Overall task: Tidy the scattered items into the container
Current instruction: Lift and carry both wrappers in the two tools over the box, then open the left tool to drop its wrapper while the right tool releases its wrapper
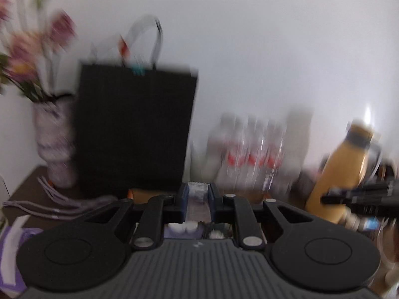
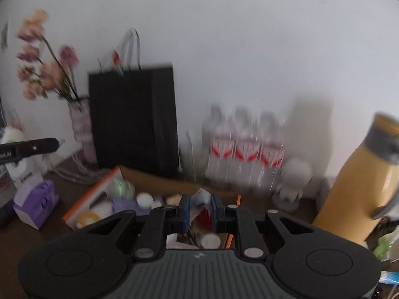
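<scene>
Blue-padded left tongs (image 1: 198, 187) pinch a clear packet (image 1: 198, 203); right tongs (image 2: 200, 197) pinch a white wrapper (image 2: 202, 200).

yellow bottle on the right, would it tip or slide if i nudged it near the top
The yellow bottle is tall and narrow, so a high push would probably tip it. Its glossy body looks hard and likely slippery. Whether it is full cannot be told, so its weight is a guess.

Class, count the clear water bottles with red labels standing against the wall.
3: left bottle, middle bottle, right bottle, side by side between the black bag and yellow flask. Blur may hide more.
</scene>
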Demonstrator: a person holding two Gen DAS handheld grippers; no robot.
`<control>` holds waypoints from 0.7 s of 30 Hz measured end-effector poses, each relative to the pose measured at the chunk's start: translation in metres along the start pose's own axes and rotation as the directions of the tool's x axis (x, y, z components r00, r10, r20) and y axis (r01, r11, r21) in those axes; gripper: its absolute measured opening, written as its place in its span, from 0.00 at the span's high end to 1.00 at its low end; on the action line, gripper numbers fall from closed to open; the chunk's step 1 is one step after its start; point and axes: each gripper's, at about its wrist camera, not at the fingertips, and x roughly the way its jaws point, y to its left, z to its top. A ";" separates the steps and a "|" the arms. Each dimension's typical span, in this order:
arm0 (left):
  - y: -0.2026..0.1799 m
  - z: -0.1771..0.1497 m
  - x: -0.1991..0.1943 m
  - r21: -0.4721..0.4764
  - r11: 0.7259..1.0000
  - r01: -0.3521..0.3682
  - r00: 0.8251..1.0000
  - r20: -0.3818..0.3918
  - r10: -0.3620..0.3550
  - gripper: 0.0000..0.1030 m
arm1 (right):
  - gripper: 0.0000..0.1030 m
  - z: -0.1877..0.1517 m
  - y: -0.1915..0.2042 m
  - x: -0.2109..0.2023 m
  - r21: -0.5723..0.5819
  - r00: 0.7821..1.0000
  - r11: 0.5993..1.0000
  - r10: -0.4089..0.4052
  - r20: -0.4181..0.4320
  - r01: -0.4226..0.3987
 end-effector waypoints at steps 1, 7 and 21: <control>0.003 -0.004 0.025 -0.022 1.000 -0.014 0.997 -0.074 0.012 0.83 | 0.84 0.004 -0.005 0.020 0.014 0.999 1.000 0.006 -0.052 -0.005; 0.019 -0.031 0.148 -0.054 0.998 -0.041 0.939 -0.342 0.020 0.83 | 0.84 0.003 -0.008 0.119 0.082 0.950 0.995 0.078 -0.301 -0.055; 0.039 -0.030 0.180 -0.006 0.998 -0.066 0.909 -0.413 0.057 0.82 | 0.51 -0.005 0.015 0.230 0.122 0.909 0.992 0.056 -0.413 -0.005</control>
